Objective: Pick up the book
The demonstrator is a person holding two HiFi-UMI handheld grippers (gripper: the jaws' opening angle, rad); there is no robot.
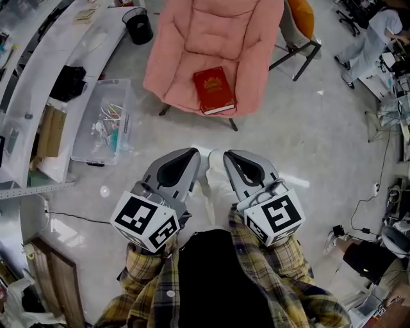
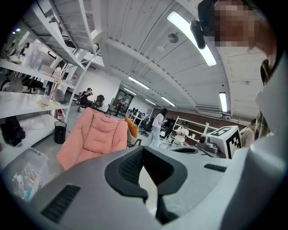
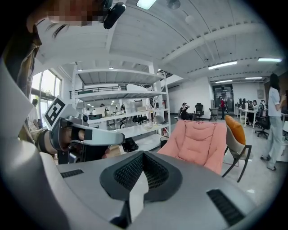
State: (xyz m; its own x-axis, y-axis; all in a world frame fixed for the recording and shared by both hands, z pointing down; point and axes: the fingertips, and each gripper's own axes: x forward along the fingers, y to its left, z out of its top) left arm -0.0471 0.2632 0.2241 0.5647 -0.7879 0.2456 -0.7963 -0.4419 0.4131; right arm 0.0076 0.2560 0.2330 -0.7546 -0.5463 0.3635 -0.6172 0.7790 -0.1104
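Observation:
A red book (image 1: 213, 90) with a gold emblem lies flat on the front of the seat of a pink padded chair (image 1: 211, 45). My two grippers are held side by side close to my body, well short of the chair, over bare floor. The left gripper (image 1: 194, 154) has its jaws together with nothing in them, and so does the right gripper (image 1: 229, 155). In the left gripper view the left gripper (image 2: 144, 150) points toward the pink chair (image 2: 96, 137). The right gripper (image 3: 143, 155) also faces the chair (image 3: 198, 143). The book is hidden in both gripper views.
A clear plastic box (image 1: 106, 118) of small items sits on the floor left of the chair, beside long white shelving (image 1: 57, 57). A black bin (image 1: 138, 25) stands behind it. An orange chair (image 1: 301, 16) stands at the right rear, and a person (image 1: 375, 38) is at a desk far right.

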